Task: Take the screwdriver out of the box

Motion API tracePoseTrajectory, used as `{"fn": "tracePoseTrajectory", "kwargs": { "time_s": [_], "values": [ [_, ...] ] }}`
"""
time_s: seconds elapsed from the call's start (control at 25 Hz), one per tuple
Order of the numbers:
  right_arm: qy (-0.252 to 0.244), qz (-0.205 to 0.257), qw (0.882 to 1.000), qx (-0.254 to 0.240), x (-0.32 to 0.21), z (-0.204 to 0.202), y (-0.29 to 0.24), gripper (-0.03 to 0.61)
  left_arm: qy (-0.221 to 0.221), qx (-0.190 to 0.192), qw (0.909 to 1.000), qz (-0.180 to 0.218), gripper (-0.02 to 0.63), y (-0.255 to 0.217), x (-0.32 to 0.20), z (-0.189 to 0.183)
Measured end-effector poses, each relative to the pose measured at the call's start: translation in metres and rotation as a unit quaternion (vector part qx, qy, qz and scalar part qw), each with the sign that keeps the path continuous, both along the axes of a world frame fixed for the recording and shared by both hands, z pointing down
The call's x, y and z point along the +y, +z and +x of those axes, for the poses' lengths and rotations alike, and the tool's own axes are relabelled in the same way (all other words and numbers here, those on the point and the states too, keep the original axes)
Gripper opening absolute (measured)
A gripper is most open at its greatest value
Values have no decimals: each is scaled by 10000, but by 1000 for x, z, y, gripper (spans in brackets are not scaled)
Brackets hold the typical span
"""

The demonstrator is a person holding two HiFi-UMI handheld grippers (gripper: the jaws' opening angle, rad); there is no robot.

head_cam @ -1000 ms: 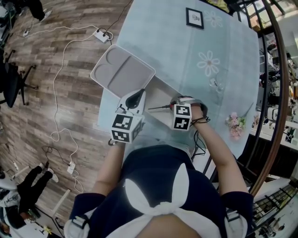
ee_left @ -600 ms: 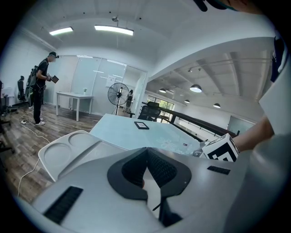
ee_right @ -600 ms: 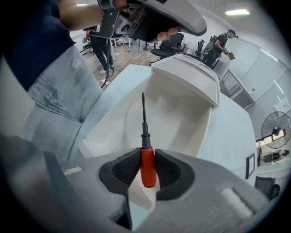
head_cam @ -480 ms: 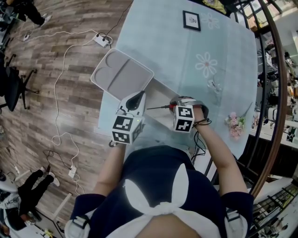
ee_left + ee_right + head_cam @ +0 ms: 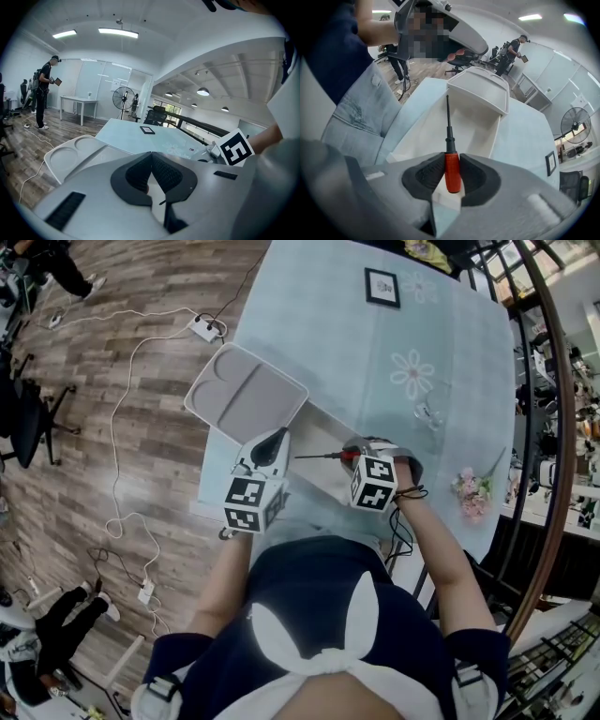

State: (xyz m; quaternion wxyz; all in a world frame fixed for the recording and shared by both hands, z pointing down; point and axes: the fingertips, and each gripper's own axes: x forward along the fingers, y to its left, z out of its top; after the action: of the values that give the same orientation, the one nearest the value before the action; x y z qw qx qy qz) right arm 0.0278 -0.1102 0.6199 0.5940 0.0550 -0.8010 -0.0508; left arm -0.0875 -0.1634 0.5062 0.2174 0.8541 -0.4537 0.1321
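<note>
My right gripper is shut on the red handle of the screwdriver. Its thin black shaft points away from the jaws over the open white box. In the head view the screwdriver lies level above the box, its tip toward my left gripper, and the right gripper grips its handle end. The box's lid lies open to the far left. In the left gripper view the left gripper has its pads meeting at the tips with nothing between them.
A pale teal cloth covers the table. On it are a small framed picture, a small clear object and pink flowers. A power strip with cables lies on the wooden floor at left. A person stands far off.
The right gripper has risen a little with the screwdriver, which now hangs slightly higher over the box. The left gripper has stayed where it was.
</note>
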Motion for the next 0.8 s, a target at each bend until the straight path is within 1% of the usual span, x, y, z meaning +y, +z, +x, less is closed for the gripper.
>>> {"fn": "tracePoseTrajectory", "kwargs": {
  "time_s": [0.28,0.52,0.64,0.8],
  "values": [
    [402,100,9987,-302,-8,-1,-19,95,-133,-32,9999,6,17,-2,1,-9],
    [852,122,9942,-646,-14,0,-34,95,-175,-60,9998,11,17,-2,4,-10],
    [1185,51,9882,-969,-21,-1,-44,94,-158,-69,9999,12,17,-3,4,-7],
    [1662,-63,9753,-1456,-28,-2,-57,95,-284,-47,9996,49,17,-10,-1,-6]
  ]
}}
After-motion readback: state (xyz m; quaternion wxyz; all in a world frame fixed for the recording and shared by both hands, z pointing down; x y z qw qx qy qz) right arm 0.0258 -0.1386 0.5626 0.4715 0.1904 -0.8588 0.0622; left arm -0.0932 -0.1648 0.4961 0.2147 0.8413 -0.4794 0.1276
